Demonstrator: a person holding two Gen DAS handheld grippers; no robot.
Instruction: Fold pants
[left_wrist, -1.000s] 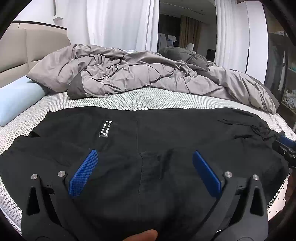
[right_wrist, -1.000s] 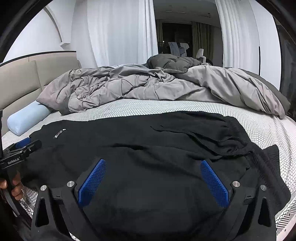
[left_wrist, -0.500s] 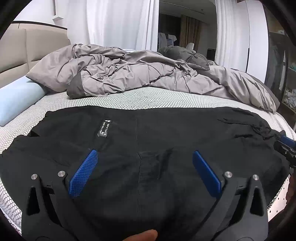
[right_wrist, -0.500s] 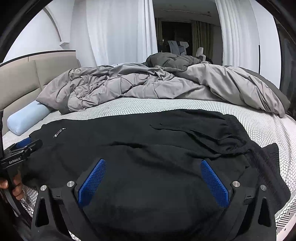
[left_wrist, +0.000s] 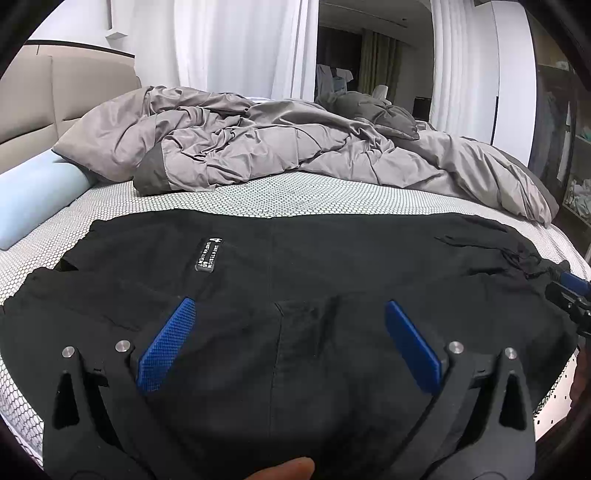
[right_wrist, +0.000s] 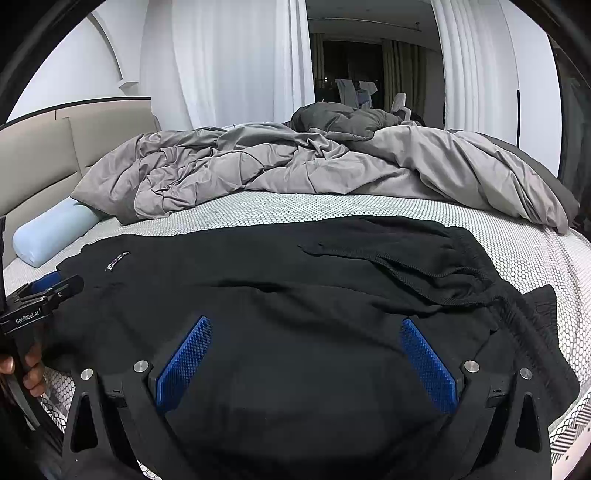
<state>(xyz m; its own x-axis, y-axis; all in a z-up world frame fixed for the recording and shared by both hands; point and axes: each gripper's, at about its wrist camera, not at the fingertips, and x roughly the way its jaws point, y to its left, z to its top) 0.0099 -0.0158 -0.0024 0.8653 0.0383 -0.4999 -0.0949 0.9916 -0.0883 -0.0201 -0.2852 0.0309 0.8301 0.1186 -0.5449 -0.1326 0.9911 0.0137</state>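
Black pants (left_wrist: 314, 266) lie spread flat across the near part of the bed, with a small white label (left_wrist: 209, 254) toward the leg end on the left and the gathered waistband with drawstring (right_wrist: 436, 269) on the right. My left gripper (left_wrist: 288, 306) is open and empty just above the pants' near edge. My right gripper (right_wrist: 306, 325) is open and empty above the waist half (right_wrist: 295, 288). Each gripper shows at the edge of the other's view: the right one (left_wrist: 570, 291), the left one (right_wrist: 44, 295).
A rumpled grey duvet (left_wrist: 280, 147) fills the far half of the bed. A light blue bolster (left_wrist: 33, 192) lies at the left by the beige headboard (right_wrist: 40, 155). The white dotted mattress (left_wrist: 295, 195) shows between duvet and pants. Shelves (left_wrist: 576, 155) stand on the right.
Both grippers have held nearly still above the pants. The right gripper's view has shifted very slightly; the pants have not moved.
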